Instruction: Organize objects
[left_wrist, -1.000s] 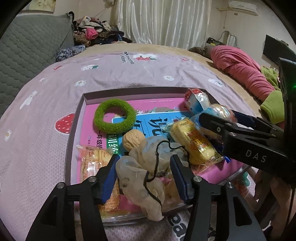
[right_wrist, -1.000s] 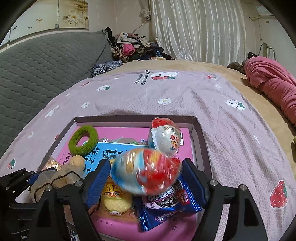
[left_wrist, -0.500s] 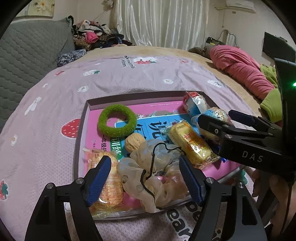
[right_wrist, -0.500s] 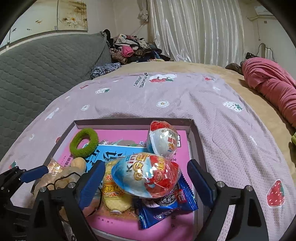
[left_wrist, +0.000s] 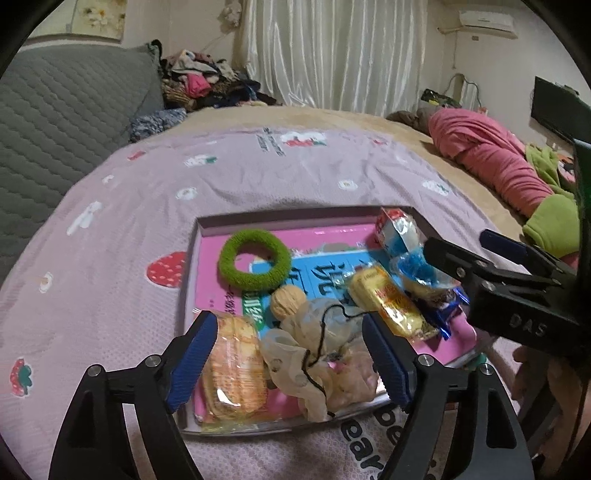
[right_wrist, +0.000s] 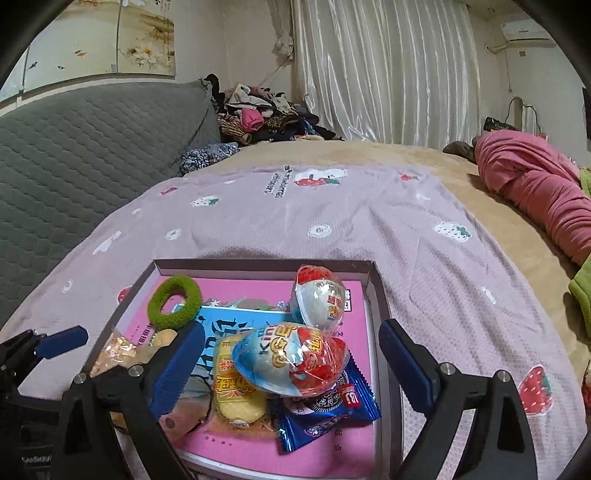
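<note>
— Both grippers have backed up off the tray (left_wrist: 192, 266) since a second ago; jaws opening.

— Holding anything?

— No. Left gripper (left_wrist: 291, 356) straddles the cloth pouch (left_wrist: 314, 354) at lower centre, pads clear. Right gripper (right_wrist: 291, 365) frames the toy egg (right_wrist: 291, 365), lying crosswise atop the snacks, untouched.

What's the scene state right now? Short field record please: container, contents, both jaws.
container: shallow box on the lilac strawberry bedspread
contents: green hair ring, two wrapped toy eggs, yellow snack pack, blue cookie pack, cream cloth pouch, orange snack pack, walnut
left gripper: jaws opening, pouch between, not gripped
right gripper: jaws opening, egg between, not gripped
</note>
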